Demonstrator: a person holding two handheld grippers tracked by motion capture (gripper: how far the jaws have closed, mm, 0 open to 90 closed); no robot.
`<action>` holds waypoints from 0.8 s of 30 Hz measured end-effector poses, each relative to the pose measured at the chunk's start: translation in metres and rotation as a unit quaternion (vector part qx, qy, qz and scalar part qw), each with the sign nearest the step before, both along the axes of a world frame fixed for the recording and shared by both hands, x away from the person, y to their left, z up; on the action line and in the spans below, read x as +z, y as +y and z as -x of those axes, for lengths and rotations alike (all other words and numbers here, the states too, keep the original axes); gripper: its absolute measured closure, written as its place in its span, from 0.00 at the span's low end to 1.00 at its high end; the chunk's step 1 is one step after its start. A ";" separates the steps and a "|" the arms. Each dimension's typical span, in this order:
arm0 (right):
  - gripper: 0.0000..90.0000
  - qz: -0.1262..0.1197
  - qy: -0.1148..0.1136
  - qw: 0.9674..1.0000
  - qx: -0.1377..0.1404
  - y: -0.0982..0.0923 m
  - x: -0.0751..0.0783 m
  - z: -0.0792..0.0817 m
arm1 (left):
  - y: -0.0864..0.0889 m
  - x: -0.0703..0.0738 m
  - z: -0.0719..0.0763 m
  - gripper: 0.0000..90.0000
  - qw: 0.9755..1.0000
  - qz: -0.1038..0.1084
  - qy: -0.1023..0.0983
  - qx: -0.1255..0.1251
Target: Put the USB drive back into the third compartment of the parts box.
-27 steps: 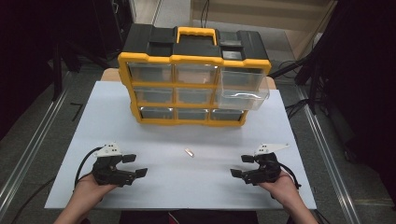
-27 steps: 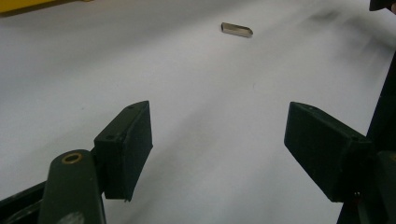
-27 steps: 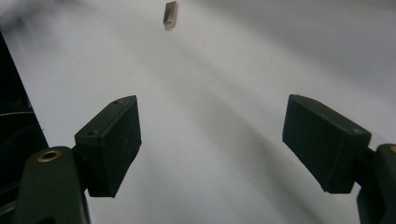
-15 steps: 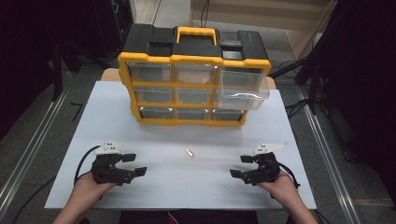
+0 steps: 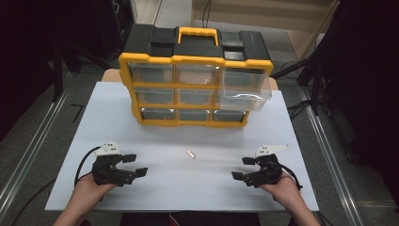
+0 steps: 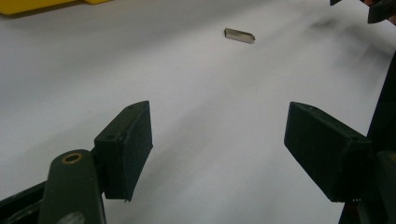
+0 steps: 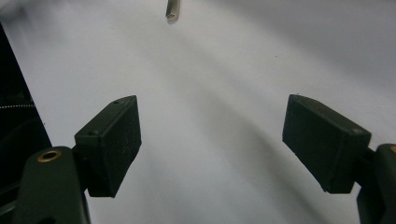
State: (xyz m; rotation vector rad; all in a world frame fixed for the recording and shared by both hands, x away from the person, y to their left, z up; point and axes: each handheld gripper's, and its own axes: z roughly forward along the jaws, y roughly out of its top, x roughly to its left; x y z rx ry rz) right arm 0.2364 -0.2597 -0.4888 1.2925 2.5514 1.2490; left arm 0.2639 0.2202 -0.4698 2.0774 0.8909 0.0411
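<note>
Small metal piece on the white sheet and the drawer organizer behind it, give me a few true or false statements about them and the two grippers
1. The small metal piece lies on the white sheet between the two grippers. True.
2. The left gripper is shut on the piece. False: its jaws stand open and empty.
3. One clear drawer of the yellow organizer is pulled out. True.
4. That drawer is at the organizer's left end. False: it is at the right end.
5. The right gripper is open. True.
</note>
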 end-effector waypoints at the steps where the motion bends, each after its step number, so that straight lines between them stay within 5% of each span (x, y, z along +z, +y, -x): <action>1: 0.20 -0.001 0.000 1.000 -0.001 0.000 0.000 0.000 | 0.000 0.000 0.000 0.28 1.000 0.001 0.000 0.001; 24: 0.20 0.004 0.000 1.000 0.001 0.000 0.000 -0.002 | -0.001 0.000 0.000 0.28 1.000 -0.002 0.002 -0.004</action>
